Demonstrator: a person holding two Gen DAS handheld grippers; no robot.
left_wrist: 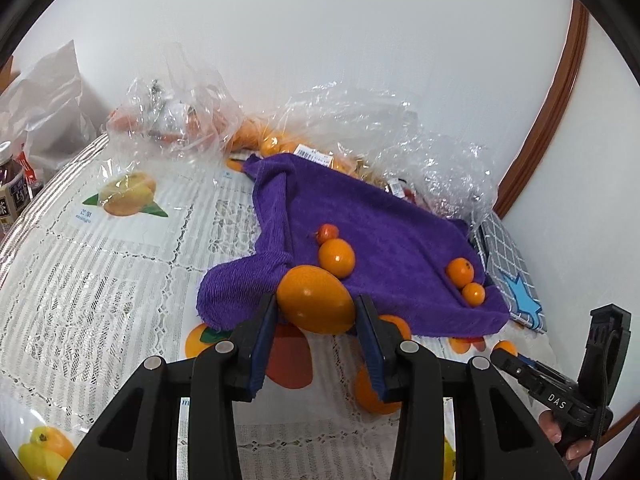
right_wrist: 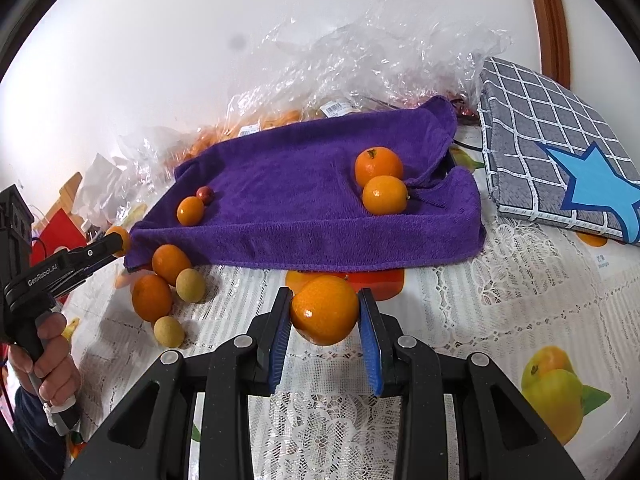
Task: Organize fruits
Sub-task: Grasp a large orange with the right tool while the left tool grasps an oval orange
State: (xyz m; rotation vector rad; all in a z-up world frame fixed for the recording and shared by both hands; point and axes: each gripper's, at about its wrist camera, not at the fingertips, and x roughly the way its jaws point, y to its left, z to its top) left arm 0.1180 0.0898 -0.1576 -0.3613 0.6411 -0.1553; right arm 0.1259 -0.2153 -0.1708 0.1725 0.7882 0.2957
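My left gripper [left_wrist: 316, 300] is shut on an orange fruit [left_wrist: 316, 298] at the near-left edge of a purple towel [left_wrist: 380, 240]; it also shows in the right wrist view [right_wrist: 118, 240]. On the towel lie an orange [left_wrist: 337, 258], a small red fruit [left_wrist: 328, 233] and two small oranges [left_wrist: 460, 271]. My right gripper [right_wrist: 325, 308] is shut on an orange [right_wrist: 325, 310] above the lace tablecloth, in front of the towel [right_wrist: 320, 200]. Two oranges [right_wrist: 379, 166] lie on the towel's right side. Loose oranges [right_wrist: 152, 296] and two pale yellow-green fruits [right_wrist: 191, 285] lie at its left corner.
Crumpled clear plastic bags [left_wrist: 360, 120] with more oranges lie behind the towel by the wall. A grey checked cushion with a blue star [right_wrist: 560, 152] lies right of the towel. Bottles [left_wrist: 12, 188] stand at the far left. The tablecloth [left_wrist: 100, 280] has printed fruit pictures.
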